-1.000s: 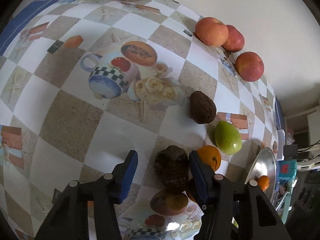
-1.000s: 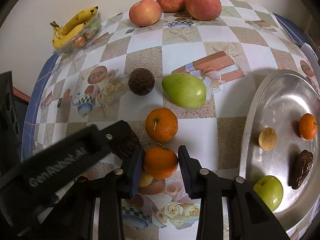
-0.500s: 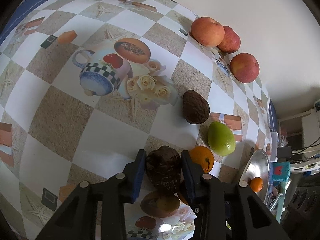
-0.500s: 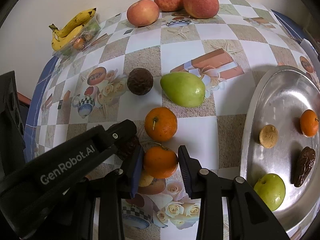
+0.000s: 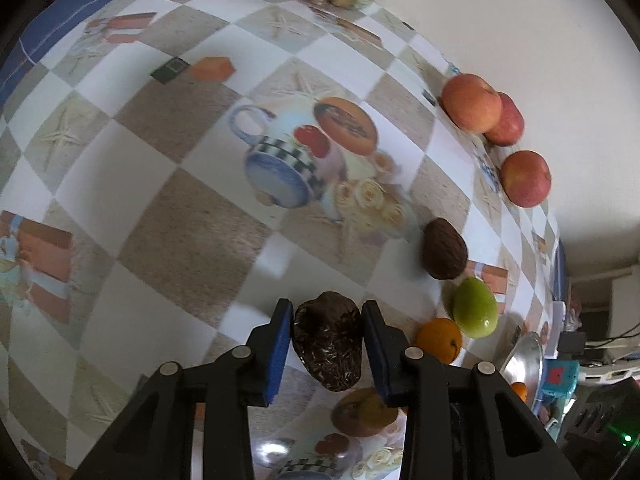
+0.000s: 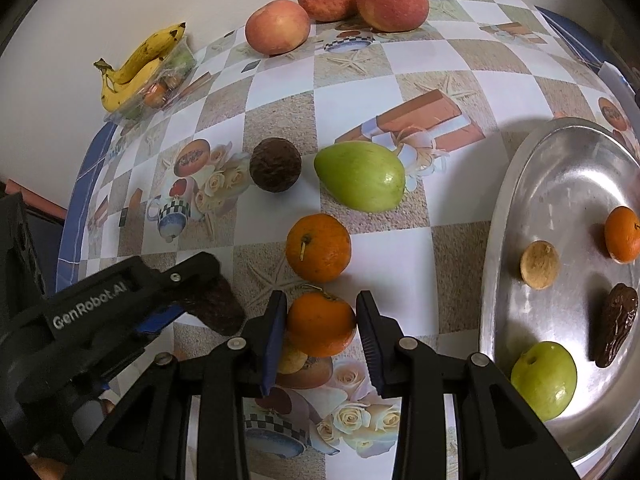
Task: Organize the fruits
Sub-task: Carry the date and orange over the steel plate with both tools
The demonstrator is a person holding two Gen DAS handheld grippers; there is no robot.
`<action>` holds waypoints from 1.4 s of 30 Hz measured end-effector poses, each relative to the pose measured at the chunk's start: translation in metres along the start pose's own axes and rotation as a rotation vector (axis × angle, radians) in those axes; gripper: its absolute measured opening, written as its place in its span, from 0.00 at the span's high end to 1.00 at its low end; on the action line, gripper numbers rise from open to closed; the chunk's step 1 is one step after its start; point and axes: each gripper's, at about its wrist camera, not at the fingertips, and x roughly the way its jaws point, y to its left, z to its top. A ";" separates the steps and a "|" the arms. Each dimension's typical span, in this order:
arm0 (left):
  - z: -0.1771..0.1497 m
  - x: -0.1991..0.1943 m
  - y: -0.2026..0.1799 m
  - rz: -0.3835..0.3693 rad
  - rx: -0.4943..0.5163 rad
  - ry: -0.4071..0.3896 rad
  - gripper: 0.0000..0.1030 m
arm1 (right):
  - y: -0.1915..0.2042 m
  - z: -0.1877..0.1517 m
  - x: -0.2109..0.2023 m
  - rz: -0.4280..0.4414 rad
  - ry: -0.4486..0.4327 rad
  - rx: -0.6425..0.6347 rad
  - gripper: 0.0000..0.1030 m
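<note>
Fruit sorting is at the pick-up step, judged from both hand-held grippers being closed on fruit over the bench (image 6: 400, 256), which wears a checked cloth printed with teapots and roses. The landmark for all places below is the round steel tray (image 6: 504, 240).

The right hand-held gripper (image 6: 321, 330) clamps a small orange mandarin (image 6: 320, 322) between its blue pads, just left of the tray rim. The left hand-held gripper (image 5: 327, 344) grips a dark brown wrinkled fruit (image 5: 329, 345) by its flanks, further left of the tray; in the right wrist view its black arm crosses the lower left corner.

On the tray lie a green round fruit (image 6: 544, 380), a dark brown date-like piece (image 6: 614, 330), a tan round fruit (image 6: 539, 264) and another mandarin (image 6: 622, 239).

Loose on the bench left of the tray: a second orange mandarin (image 6: 318, 247), a green pear-shaped fruit (image 6: 360, 176), a dark brown round fruit (image 6: 275, 165). Three red-yellow apples (image 6: 340, 4) sit at the far edge, and yellow bananas (image 6: 138, 66) on a clear punnet at the far left.

Next move, in my judgement: lift each fruit clear, carry it rightward over the rim, and release on bare metal away from pieces already there. Risk: the raised rim may catch a low carry.
</note>
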 end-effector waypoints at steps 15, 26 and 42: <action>0.000 0.001 -0.018 0.136 0.129 -0.052 0.64 | 0.002 0.004 -0.014 -0.063 -0.048 -0.030 0.64; -0.005 -0.027 -0.048 0.082 0.212 -0.132 0.64 | -0.040 0.020 -0.071 -0.107 -0.184 0.069 0.64; -0.103 -0.013 -0.177 -0.055 0.683 -0.121 0.64 | -0.185 0.001 -0.109 -0.313 -0.277 0.444 0.64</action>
